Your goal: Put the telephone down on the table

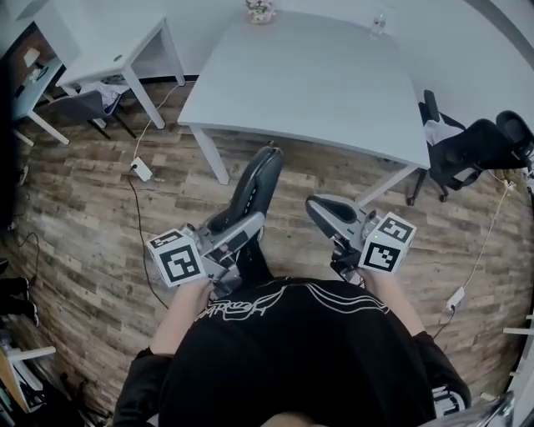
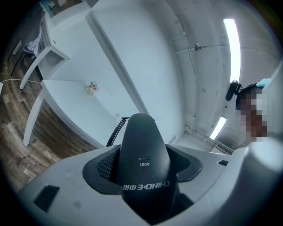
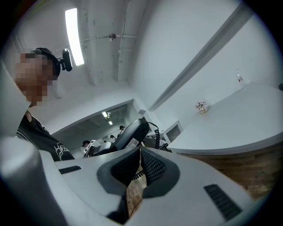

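My left gripper is shut on a black telephone handset, which sticks up and forward from its jaws, over the wooden floor in front of the white table. In the left gripper view the handset fills the gap between the pads, and its coiled cord trails behind it. To the right, my right gripper is shut with nothing in it; its pads meet at the tips. The right gripper view shows the handset and cord beyond them.
A small flower ornament and a clear glass piece stand at the table's far edge. A second white desk is at the back left. A black office chair is on the right, a power strip lies on the floor.
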Demonstrator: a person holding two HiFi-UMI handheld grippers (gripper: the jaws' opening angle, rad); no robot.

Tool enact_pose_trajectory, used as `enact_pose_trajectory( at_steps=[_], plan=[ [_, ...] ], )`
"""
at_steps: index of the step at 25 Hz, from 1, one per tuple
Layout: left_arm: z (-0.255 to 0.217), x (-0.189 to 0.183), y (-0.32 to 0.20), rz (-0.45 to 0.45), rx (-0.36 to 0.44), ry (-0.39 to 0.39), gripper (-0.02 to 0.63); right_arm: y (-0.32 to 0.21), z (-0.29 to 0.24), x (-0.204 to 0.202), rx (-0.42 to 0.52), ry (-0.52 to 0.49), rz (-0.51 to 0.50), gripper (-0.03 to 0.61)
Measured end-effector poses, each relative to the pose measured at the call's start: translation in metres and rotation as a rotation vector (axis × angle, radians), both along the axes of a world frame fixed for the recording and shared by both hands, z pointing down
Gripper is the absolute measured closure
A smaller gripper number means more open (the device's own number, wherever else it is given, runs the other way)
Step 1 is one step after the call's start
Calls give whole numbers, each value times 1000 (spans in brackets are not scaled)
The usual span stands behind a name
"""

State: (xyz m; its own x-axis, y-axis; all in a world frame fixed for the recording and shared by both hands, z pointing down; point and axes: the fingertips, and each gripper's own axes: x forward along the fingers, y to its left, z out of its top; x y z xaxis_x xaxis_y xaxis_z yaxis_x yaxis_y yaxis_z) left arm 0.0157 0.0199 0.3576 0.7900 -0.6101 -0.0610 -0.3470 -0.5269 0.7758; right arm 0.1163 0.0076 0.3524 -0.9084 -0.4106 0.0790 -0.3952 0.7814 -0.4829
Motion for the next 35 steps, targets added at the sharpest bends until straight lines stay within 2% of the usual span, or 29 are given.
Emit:
enact_pose_trajectory(
  at_steps=[6, 18, 35],
  plan=[
    [17, -14, -74, 24, -40, -22, 324, -72, 12, -16, -48, 18, 24, 538],
    [38, -73, -231, 29, -135, -31, 324, -229, 47, -75, -176, 27, 43, 538],
    [58, -127, -377, 25, -213, -49, 324, -360, 67, -109, -248, -12, 136, 538]
  ],
)
